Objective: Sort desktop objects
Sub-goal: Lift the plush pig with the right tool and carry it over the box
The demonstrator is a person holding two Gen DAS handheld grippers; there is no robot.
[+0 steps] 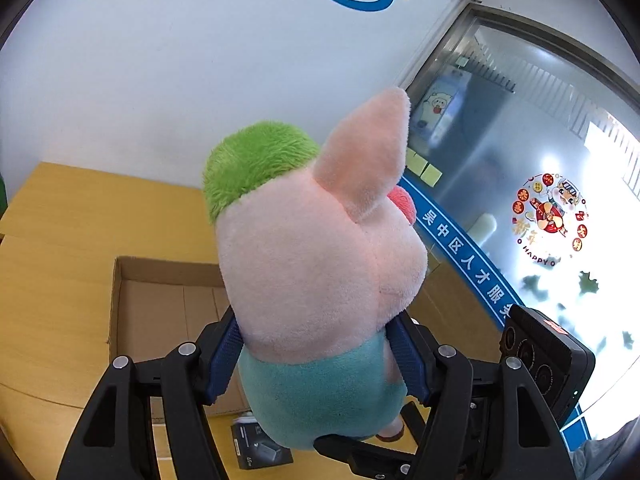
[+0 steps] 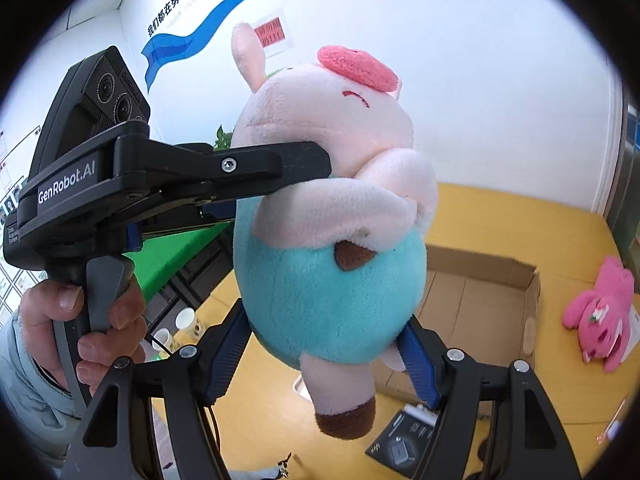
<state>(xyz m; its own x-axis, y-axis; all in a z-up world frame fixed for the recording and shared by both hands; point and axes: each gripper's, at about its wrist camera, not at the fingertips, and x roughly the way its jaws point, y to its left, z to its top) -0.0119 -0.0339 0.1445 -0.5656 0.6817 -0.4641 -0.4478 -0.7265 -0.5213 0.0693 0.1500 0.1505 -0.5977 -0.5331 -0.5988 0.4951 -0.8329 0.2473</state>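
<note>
A plush pig point(image 1: 316, 256) with a pink head, green tuft and teal body hangs in the air above the yellow table point(image 1: 56, 312). My left gripper point(image 1: 316, 364) is shut on it, blue pads pressing both sides at the neck. In the right wrist view the pig point(image 2: 328, 264) is upright, and my right gripper point(image 2: 324, 360) is shut on its teal lower body. One black finger point(image 2: 296, 160) of the left gripper clamps the pig's neck from the left. A person's hand point(image 2: 100, 320) grips that tool's handle.
An open cardboard box point(image 2: 484, 296) lies on the table below the pig, also visible as the box point(image 1: 160, 312). A pink plush toy point(image 2: 600, 316) lies right of it. A small black carton point(image 2: 404, 440) sits at the front. Paper cups point(image 2: 184, 320) stand lower left.
</note>
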